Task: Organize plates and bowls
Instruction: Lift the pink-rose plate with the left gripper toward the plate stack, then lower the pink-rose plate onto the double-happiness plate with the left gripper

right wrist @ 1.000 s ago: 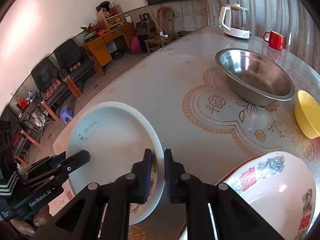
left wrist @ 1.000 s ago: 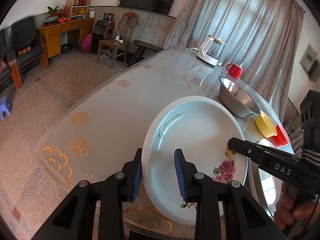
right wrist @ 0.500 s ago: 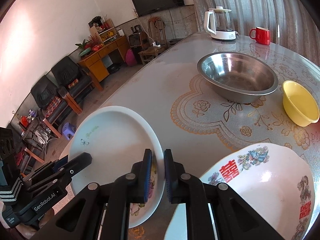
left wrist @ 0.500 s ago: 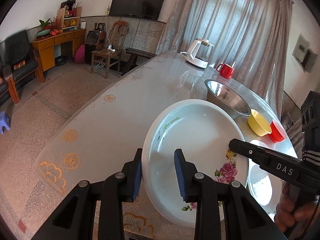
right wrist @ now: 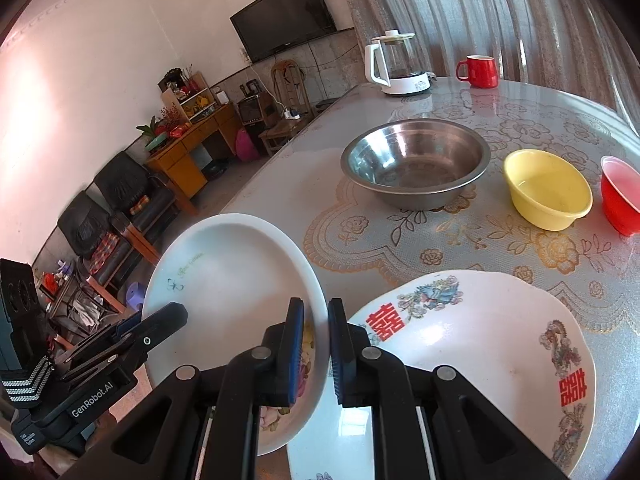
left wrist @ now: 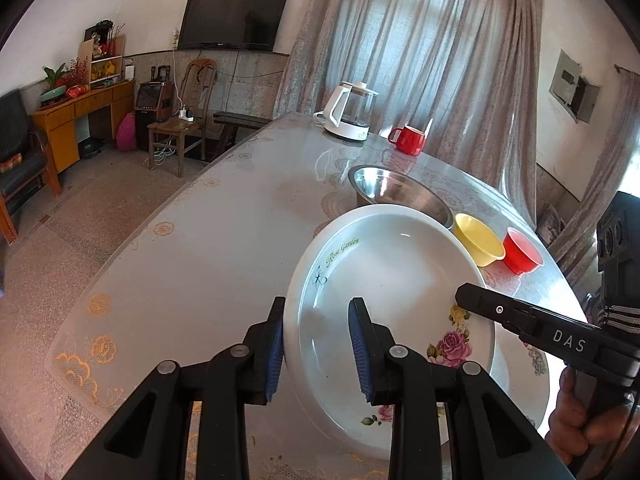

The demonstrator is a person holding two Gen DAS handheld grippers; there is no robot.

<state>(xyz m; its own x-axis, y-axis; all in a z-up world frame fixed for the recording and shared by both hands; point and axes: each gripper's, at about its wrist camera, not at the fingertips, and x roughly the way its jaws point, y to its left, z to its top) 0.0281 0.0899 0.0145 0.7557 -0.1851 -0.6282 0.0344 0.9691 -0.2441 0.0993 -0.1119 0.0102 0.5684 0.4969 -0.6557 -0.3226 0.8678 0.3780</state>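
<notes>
While tilted, both claws (left wrist: 316,346) (right wrist: 316,350) on plate (left wrist: 392,276).

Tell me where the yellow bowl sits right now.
The yellow bowl stands on the table between the steel bowl and the red bowl, right of centre in the right wrist view.

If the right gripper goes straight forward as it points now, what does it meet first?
Likely the steel bowl. The right gripper already clamps the rose plate rim; beyond lies bare tablecloth. Depth is uncertain.
</notes>
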